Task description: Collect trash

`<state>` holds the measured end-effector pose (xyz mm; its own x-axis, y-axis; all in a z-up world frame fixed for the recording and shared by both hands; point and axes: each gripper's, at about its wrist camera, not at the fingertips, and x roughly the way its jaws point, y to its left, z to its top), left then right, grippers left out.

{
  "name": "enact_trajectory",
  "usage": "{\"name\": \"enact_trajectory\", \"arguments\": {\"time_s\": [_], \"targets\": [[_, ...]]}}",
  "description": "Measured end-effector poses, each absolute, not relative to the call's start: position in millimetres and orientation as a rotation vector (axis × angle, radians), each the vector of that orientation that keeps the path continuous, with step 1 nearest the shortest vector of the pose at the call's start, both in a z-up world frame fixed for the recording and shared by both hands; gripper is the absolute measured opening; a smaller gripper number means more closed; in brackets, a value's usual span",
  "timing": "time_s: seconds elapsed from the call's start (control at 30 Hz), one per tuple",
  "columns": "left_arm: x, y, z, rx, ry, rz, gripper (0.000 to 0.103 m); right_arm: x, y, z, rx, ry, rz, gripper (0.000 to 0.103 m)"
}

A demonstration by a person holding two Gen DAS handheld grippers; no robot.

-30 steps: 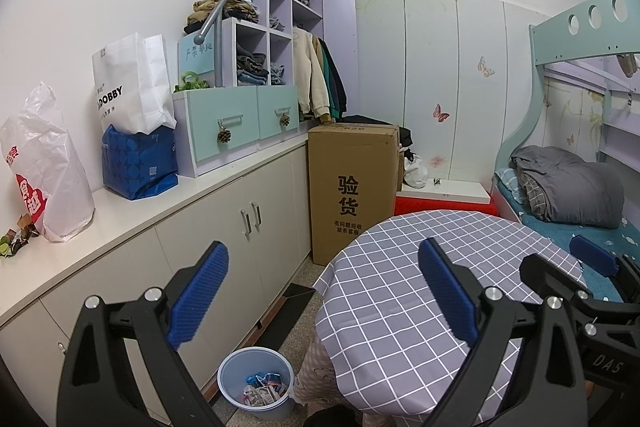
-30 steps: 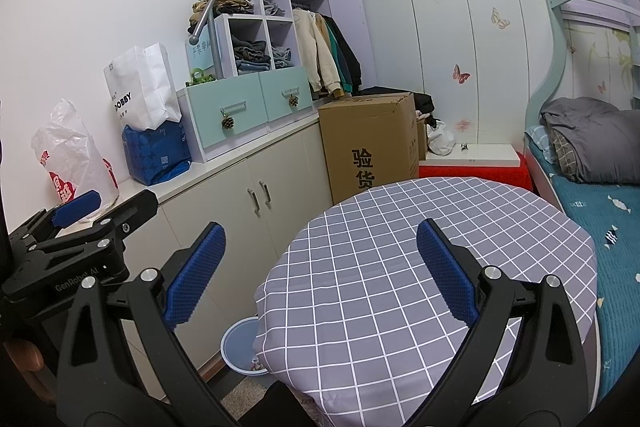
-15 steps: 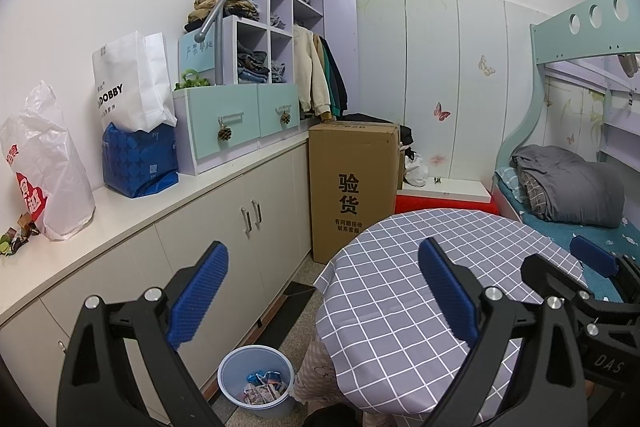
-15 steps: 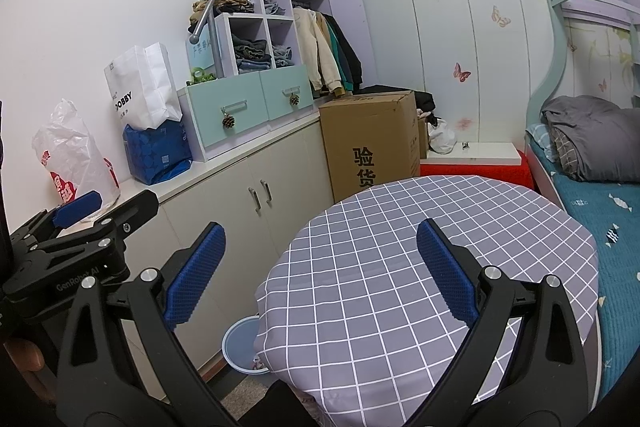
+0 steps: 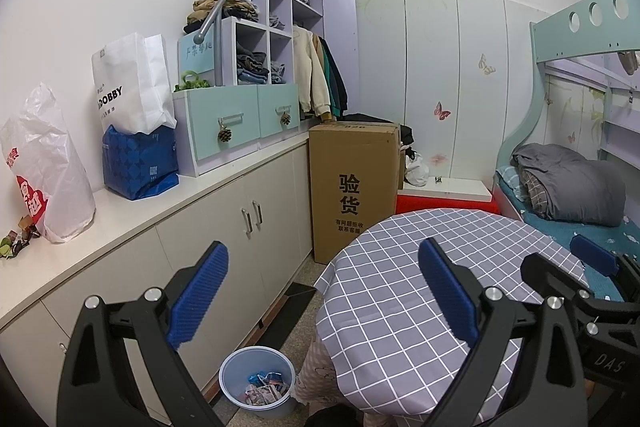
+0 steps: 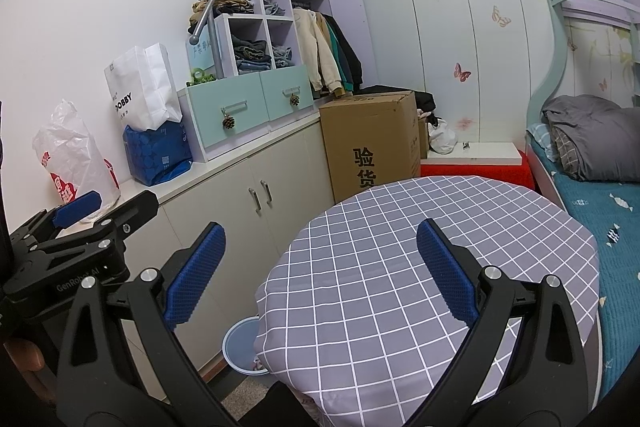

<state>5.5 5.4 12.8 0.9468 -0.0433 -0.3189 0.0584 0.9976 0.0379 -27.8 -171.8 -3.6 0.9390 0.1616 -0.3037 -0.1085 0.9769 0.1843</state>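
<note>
A: Where do we stand on collecting the trash?

B: We judge it nearly done, or paused. The round table (image 6: 420,247) in front of us shows only its checked cloth, nothing lying on it. The blue bin (image 5: 256,381) on the floor, at about seven o'clock from the table, already holds crumpled wrappers.

A: And our grippers?

B: Our left gripper (image 5: 320,291) is spread wide with nothing between its pads. Our right gripper (image 6: 318,277) is just as wide and empty.

A: Anything left to pick up?

B: Possibly. At nine o'clock in the left view, a few small wrappers (image 5: 18,241) lie on the countertop (image 5: 132,215), touching the foot of the white plastic bag (image 5: 44,167). We would guess those come next, then the bin.
</note>
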Motion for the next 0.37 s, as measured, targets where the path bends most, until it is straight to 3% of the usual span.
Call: {"name": "enact_trajectory", "arguments": {"time_s": [0.37], "targets": [[27.9,-2.2,0.4,0.062,0.375,-0.067,0.094,-21.8,-179.9,-13.0,0.186,0.35,0.123,0.095]]}}
